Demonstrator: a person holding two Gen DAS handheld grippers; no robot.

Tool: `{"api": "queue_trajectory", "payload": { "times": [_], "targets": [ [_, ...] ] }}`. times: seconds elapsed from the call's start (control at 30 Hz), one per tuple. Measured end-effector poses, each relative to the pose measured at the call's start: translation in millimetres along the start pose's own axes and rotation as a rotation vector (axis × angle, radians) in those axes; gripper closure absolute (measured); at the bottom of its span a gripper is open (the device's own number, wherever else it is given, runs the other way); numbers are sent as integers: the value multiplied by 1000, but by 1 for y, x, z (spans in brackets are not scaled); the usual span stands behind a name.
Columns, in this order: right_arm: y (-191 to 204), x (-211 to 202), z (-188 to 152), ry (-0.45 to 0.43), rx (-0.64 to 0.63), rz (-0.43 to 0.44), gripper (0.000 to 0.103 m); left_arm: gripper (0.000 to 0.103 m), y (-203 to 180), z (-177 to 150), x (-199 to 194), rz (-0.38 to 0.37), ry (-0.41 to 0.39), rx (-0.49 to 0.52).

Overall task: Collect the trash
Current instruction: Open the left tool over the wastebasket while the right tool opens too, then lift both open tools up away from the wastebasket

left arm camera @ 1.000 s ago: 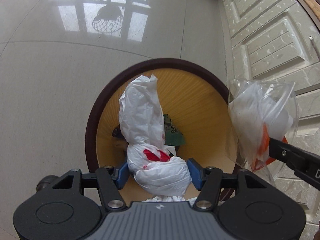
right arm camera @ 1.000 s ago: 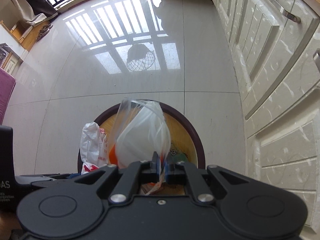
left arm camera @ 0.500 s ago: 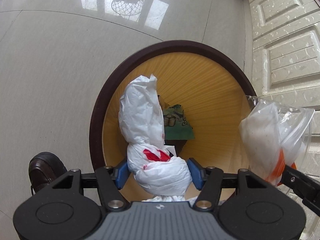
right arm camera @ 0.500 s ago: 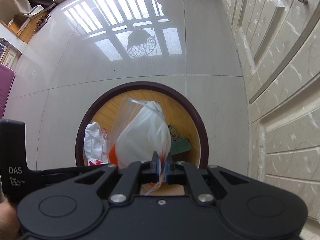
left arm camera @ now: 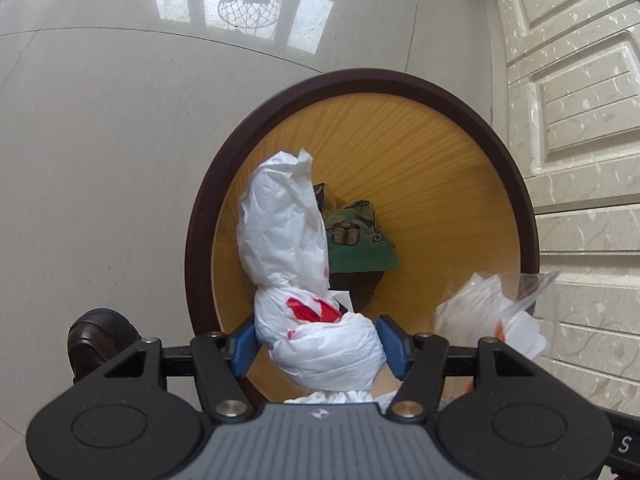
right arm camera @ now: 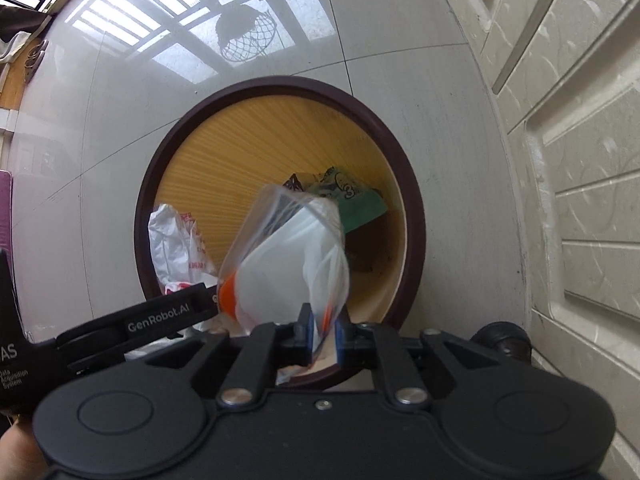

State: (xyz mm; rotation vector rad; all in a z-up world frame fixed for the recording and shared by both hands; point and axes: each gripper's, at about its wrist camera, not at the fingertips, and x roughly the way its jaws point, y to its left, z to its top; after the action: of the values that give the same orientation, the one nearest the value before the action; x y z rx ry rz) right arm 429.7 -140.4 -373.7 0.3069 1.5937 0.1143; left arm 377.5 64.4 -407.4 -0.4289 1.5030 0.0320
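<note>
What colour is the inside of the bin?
Yellow-orange, with a dark brown rim. The bin shows best in the left wrist view.

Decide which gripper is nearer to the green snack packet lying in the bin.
Hard to separate. The left gripper, clamping the knotted white plastic bag, and the right gripper, with the clear plastic bag, both hang above the green snack packet.

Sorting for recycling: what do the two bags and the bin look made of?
White bag: thin, opaque plastic film, crinkled and knotted, with red print. Clear bag: glossy see-through plastic; white and orange contents show through. Bin: dark smooth rim, probably plastic; the yellow ribbed inside could be plastic or wood-look lining, hard to tell.
</note>
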Motion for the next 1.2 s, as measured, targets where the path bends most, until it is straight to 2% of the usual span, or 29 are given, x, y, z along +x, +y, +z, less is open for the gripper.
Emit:
{"api": "queue_trajectory", "payload": {
  "times": [0.17,0.2,0.27,0.33,0.4,0.63,0.9,1.1,1.2],
  "targets": [
    [1,7,-3,49,3,-50,82,39,-3,0,6,-7,18,8],
    [2,6,-3,47,1,-51,81,37,-3,0,6,-13,21,9],
    [4,5,-2,40,-6,-57,71,33,-4,1,7,-23,26,6],
    [3,5,-2,38,-14,-69,68,28,-6,2,7,-21,31,11],
    [3,4,-1,39,-11,-69,68,22,-8,3,7,-10,29,22],
    [2,-1,-2,24,-38,-66,67,20,-16,2,2,13,20,81],
    [11,-19,-6,-53,-133,-90,65,20,-12,-3,-22,38,-36,143],
    [16,-36,-14,-121,-211,-101,56,19,-5,-11,-41,60,-68,162],
    [18,-42,-20,-155,-247,-116,51,14,-3,-17,-54,80,-97,184]
  ]
}}
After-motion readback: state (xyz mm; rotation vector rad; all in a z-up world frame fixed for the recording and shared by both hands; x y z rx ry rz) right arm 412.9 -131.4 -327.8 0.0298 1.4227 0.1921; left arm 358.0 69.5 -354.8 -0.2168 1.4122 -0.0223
